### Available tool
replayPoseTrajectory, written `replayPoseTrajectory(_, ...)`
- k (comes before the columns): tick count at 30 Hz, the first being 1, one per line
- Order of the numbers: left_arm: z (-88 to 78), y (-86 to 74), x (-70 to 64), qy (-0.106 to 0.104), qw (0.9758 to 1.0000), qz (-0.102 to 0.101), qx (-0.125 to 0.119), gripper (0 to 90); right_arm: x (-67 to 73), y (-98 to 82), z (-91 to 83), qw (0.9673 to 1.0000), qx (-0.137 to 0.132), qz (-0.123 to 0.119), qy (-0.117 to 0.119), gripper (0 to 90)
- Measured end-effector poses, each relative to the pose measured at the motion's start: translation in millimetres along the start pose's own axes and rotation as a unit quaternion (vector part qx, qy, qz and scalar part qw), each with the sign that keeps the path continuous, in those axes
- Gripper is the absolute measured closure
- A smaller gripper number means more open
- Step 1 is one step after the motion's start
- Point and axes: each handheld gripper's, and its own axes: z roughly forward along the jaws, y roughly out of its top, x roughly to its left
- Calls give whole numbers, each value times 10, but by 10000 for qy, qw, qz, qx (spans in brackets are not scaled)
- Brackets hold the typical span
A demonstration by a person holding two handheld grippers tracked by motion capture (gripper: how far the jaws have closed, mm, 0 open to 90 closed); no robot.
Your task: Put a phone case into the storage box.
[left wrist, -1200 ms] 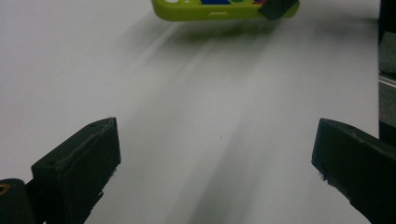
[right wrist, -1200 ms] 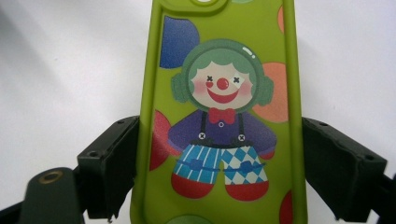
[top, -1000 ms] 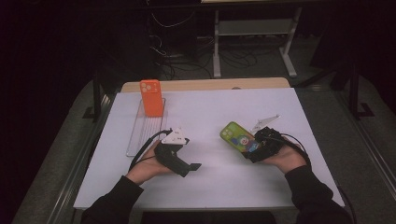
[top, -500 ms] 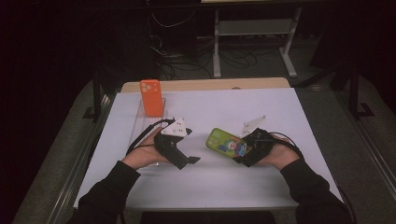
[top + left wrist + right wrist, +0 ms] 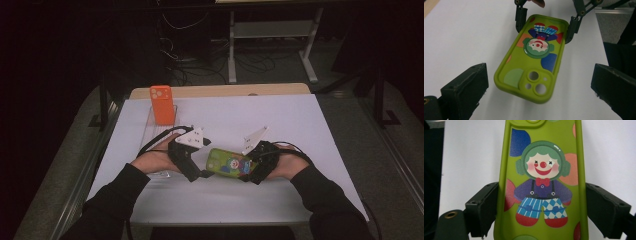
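A lime-green phone case printed with a clown hangs just above the white table, between my two grippers. My right gripper is shut on its lower end, with a jaw pressed to each long side. The case runs away from that camera. In the left gripper view the case points its camera-hole end at me, and my right gripper grips the far end. My left gripper is open, its jaws wide on either side of the camera-hole end and apart from it. From above, my left gripper sits close to the case's left end.
An orange phone case stands upright at the far end of a clear tray on the table's left. The white sheet covers the table. A wooden edge runs along the back, with cables and a stand on the floor beyond.
My right hand has carried the green case leftward to the left gripper. My left gripper has lifted a little and now has the case's end between its open jaws.
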Motion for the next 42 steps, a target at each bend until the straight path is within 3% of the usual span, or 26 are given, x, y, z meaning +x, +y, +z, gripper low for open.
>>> replayPoseTrajectory(7,105,1,-7,-217,9995,123,214,5,57,113,71,9996,45,-189,220,152)
replayPoseTrajectory(10,168,-6,-25,-381,9982,257,377,5,107,172,86,9993,81,-130,350,152)
replayPoseTrajectory(12,219,-12,-46,-441,9972,315,516,5,112,210,100,9988,-21,-300,376,152)
replayPoseTrajectory(16,285,-17,-71,-493,9953,472,691,5,153,281,123,9981,-75,-394,472,152)
replayPoseTrajectory(20,336,-34,-100,-511,9939,480,847,6,180,324,133,9974,-91,-496,520,152)
replayPoseTrajectory(22,339,-39,-98,-512,9929,547,920,54,192,336,132,9971,-119,-511,553,152)
replayPoseTrajectory(28,333,-46,-93,-609,9923,536,939,132,206,339,118,9972,-87,-550,508,152)
replayPoseTrajectory(32,333,-44,-95,-690,9919,465,959,142,208,335,119,9968,-107,-539,582,151)
replayPoseTrajectory(35,334,-34,-93,-734,9901,538,1065,149,204,332,127,9964,-110,-521,663,149)
replayPoseTrajectory(36,347,-38,-111,-784,9911,383,1006,152,206,328,126,9964,-91,-473,697,148)
replayPoseTrajectory(38,345,-34,-106,-811,9897,448,1089,156,207,315,131,9959,-114,-453,776,146)
replayPoseTrajectory(42,378,-37,-140,-821,9902,388,1063,158,233,285,144,9958,-111,-459,785,139)
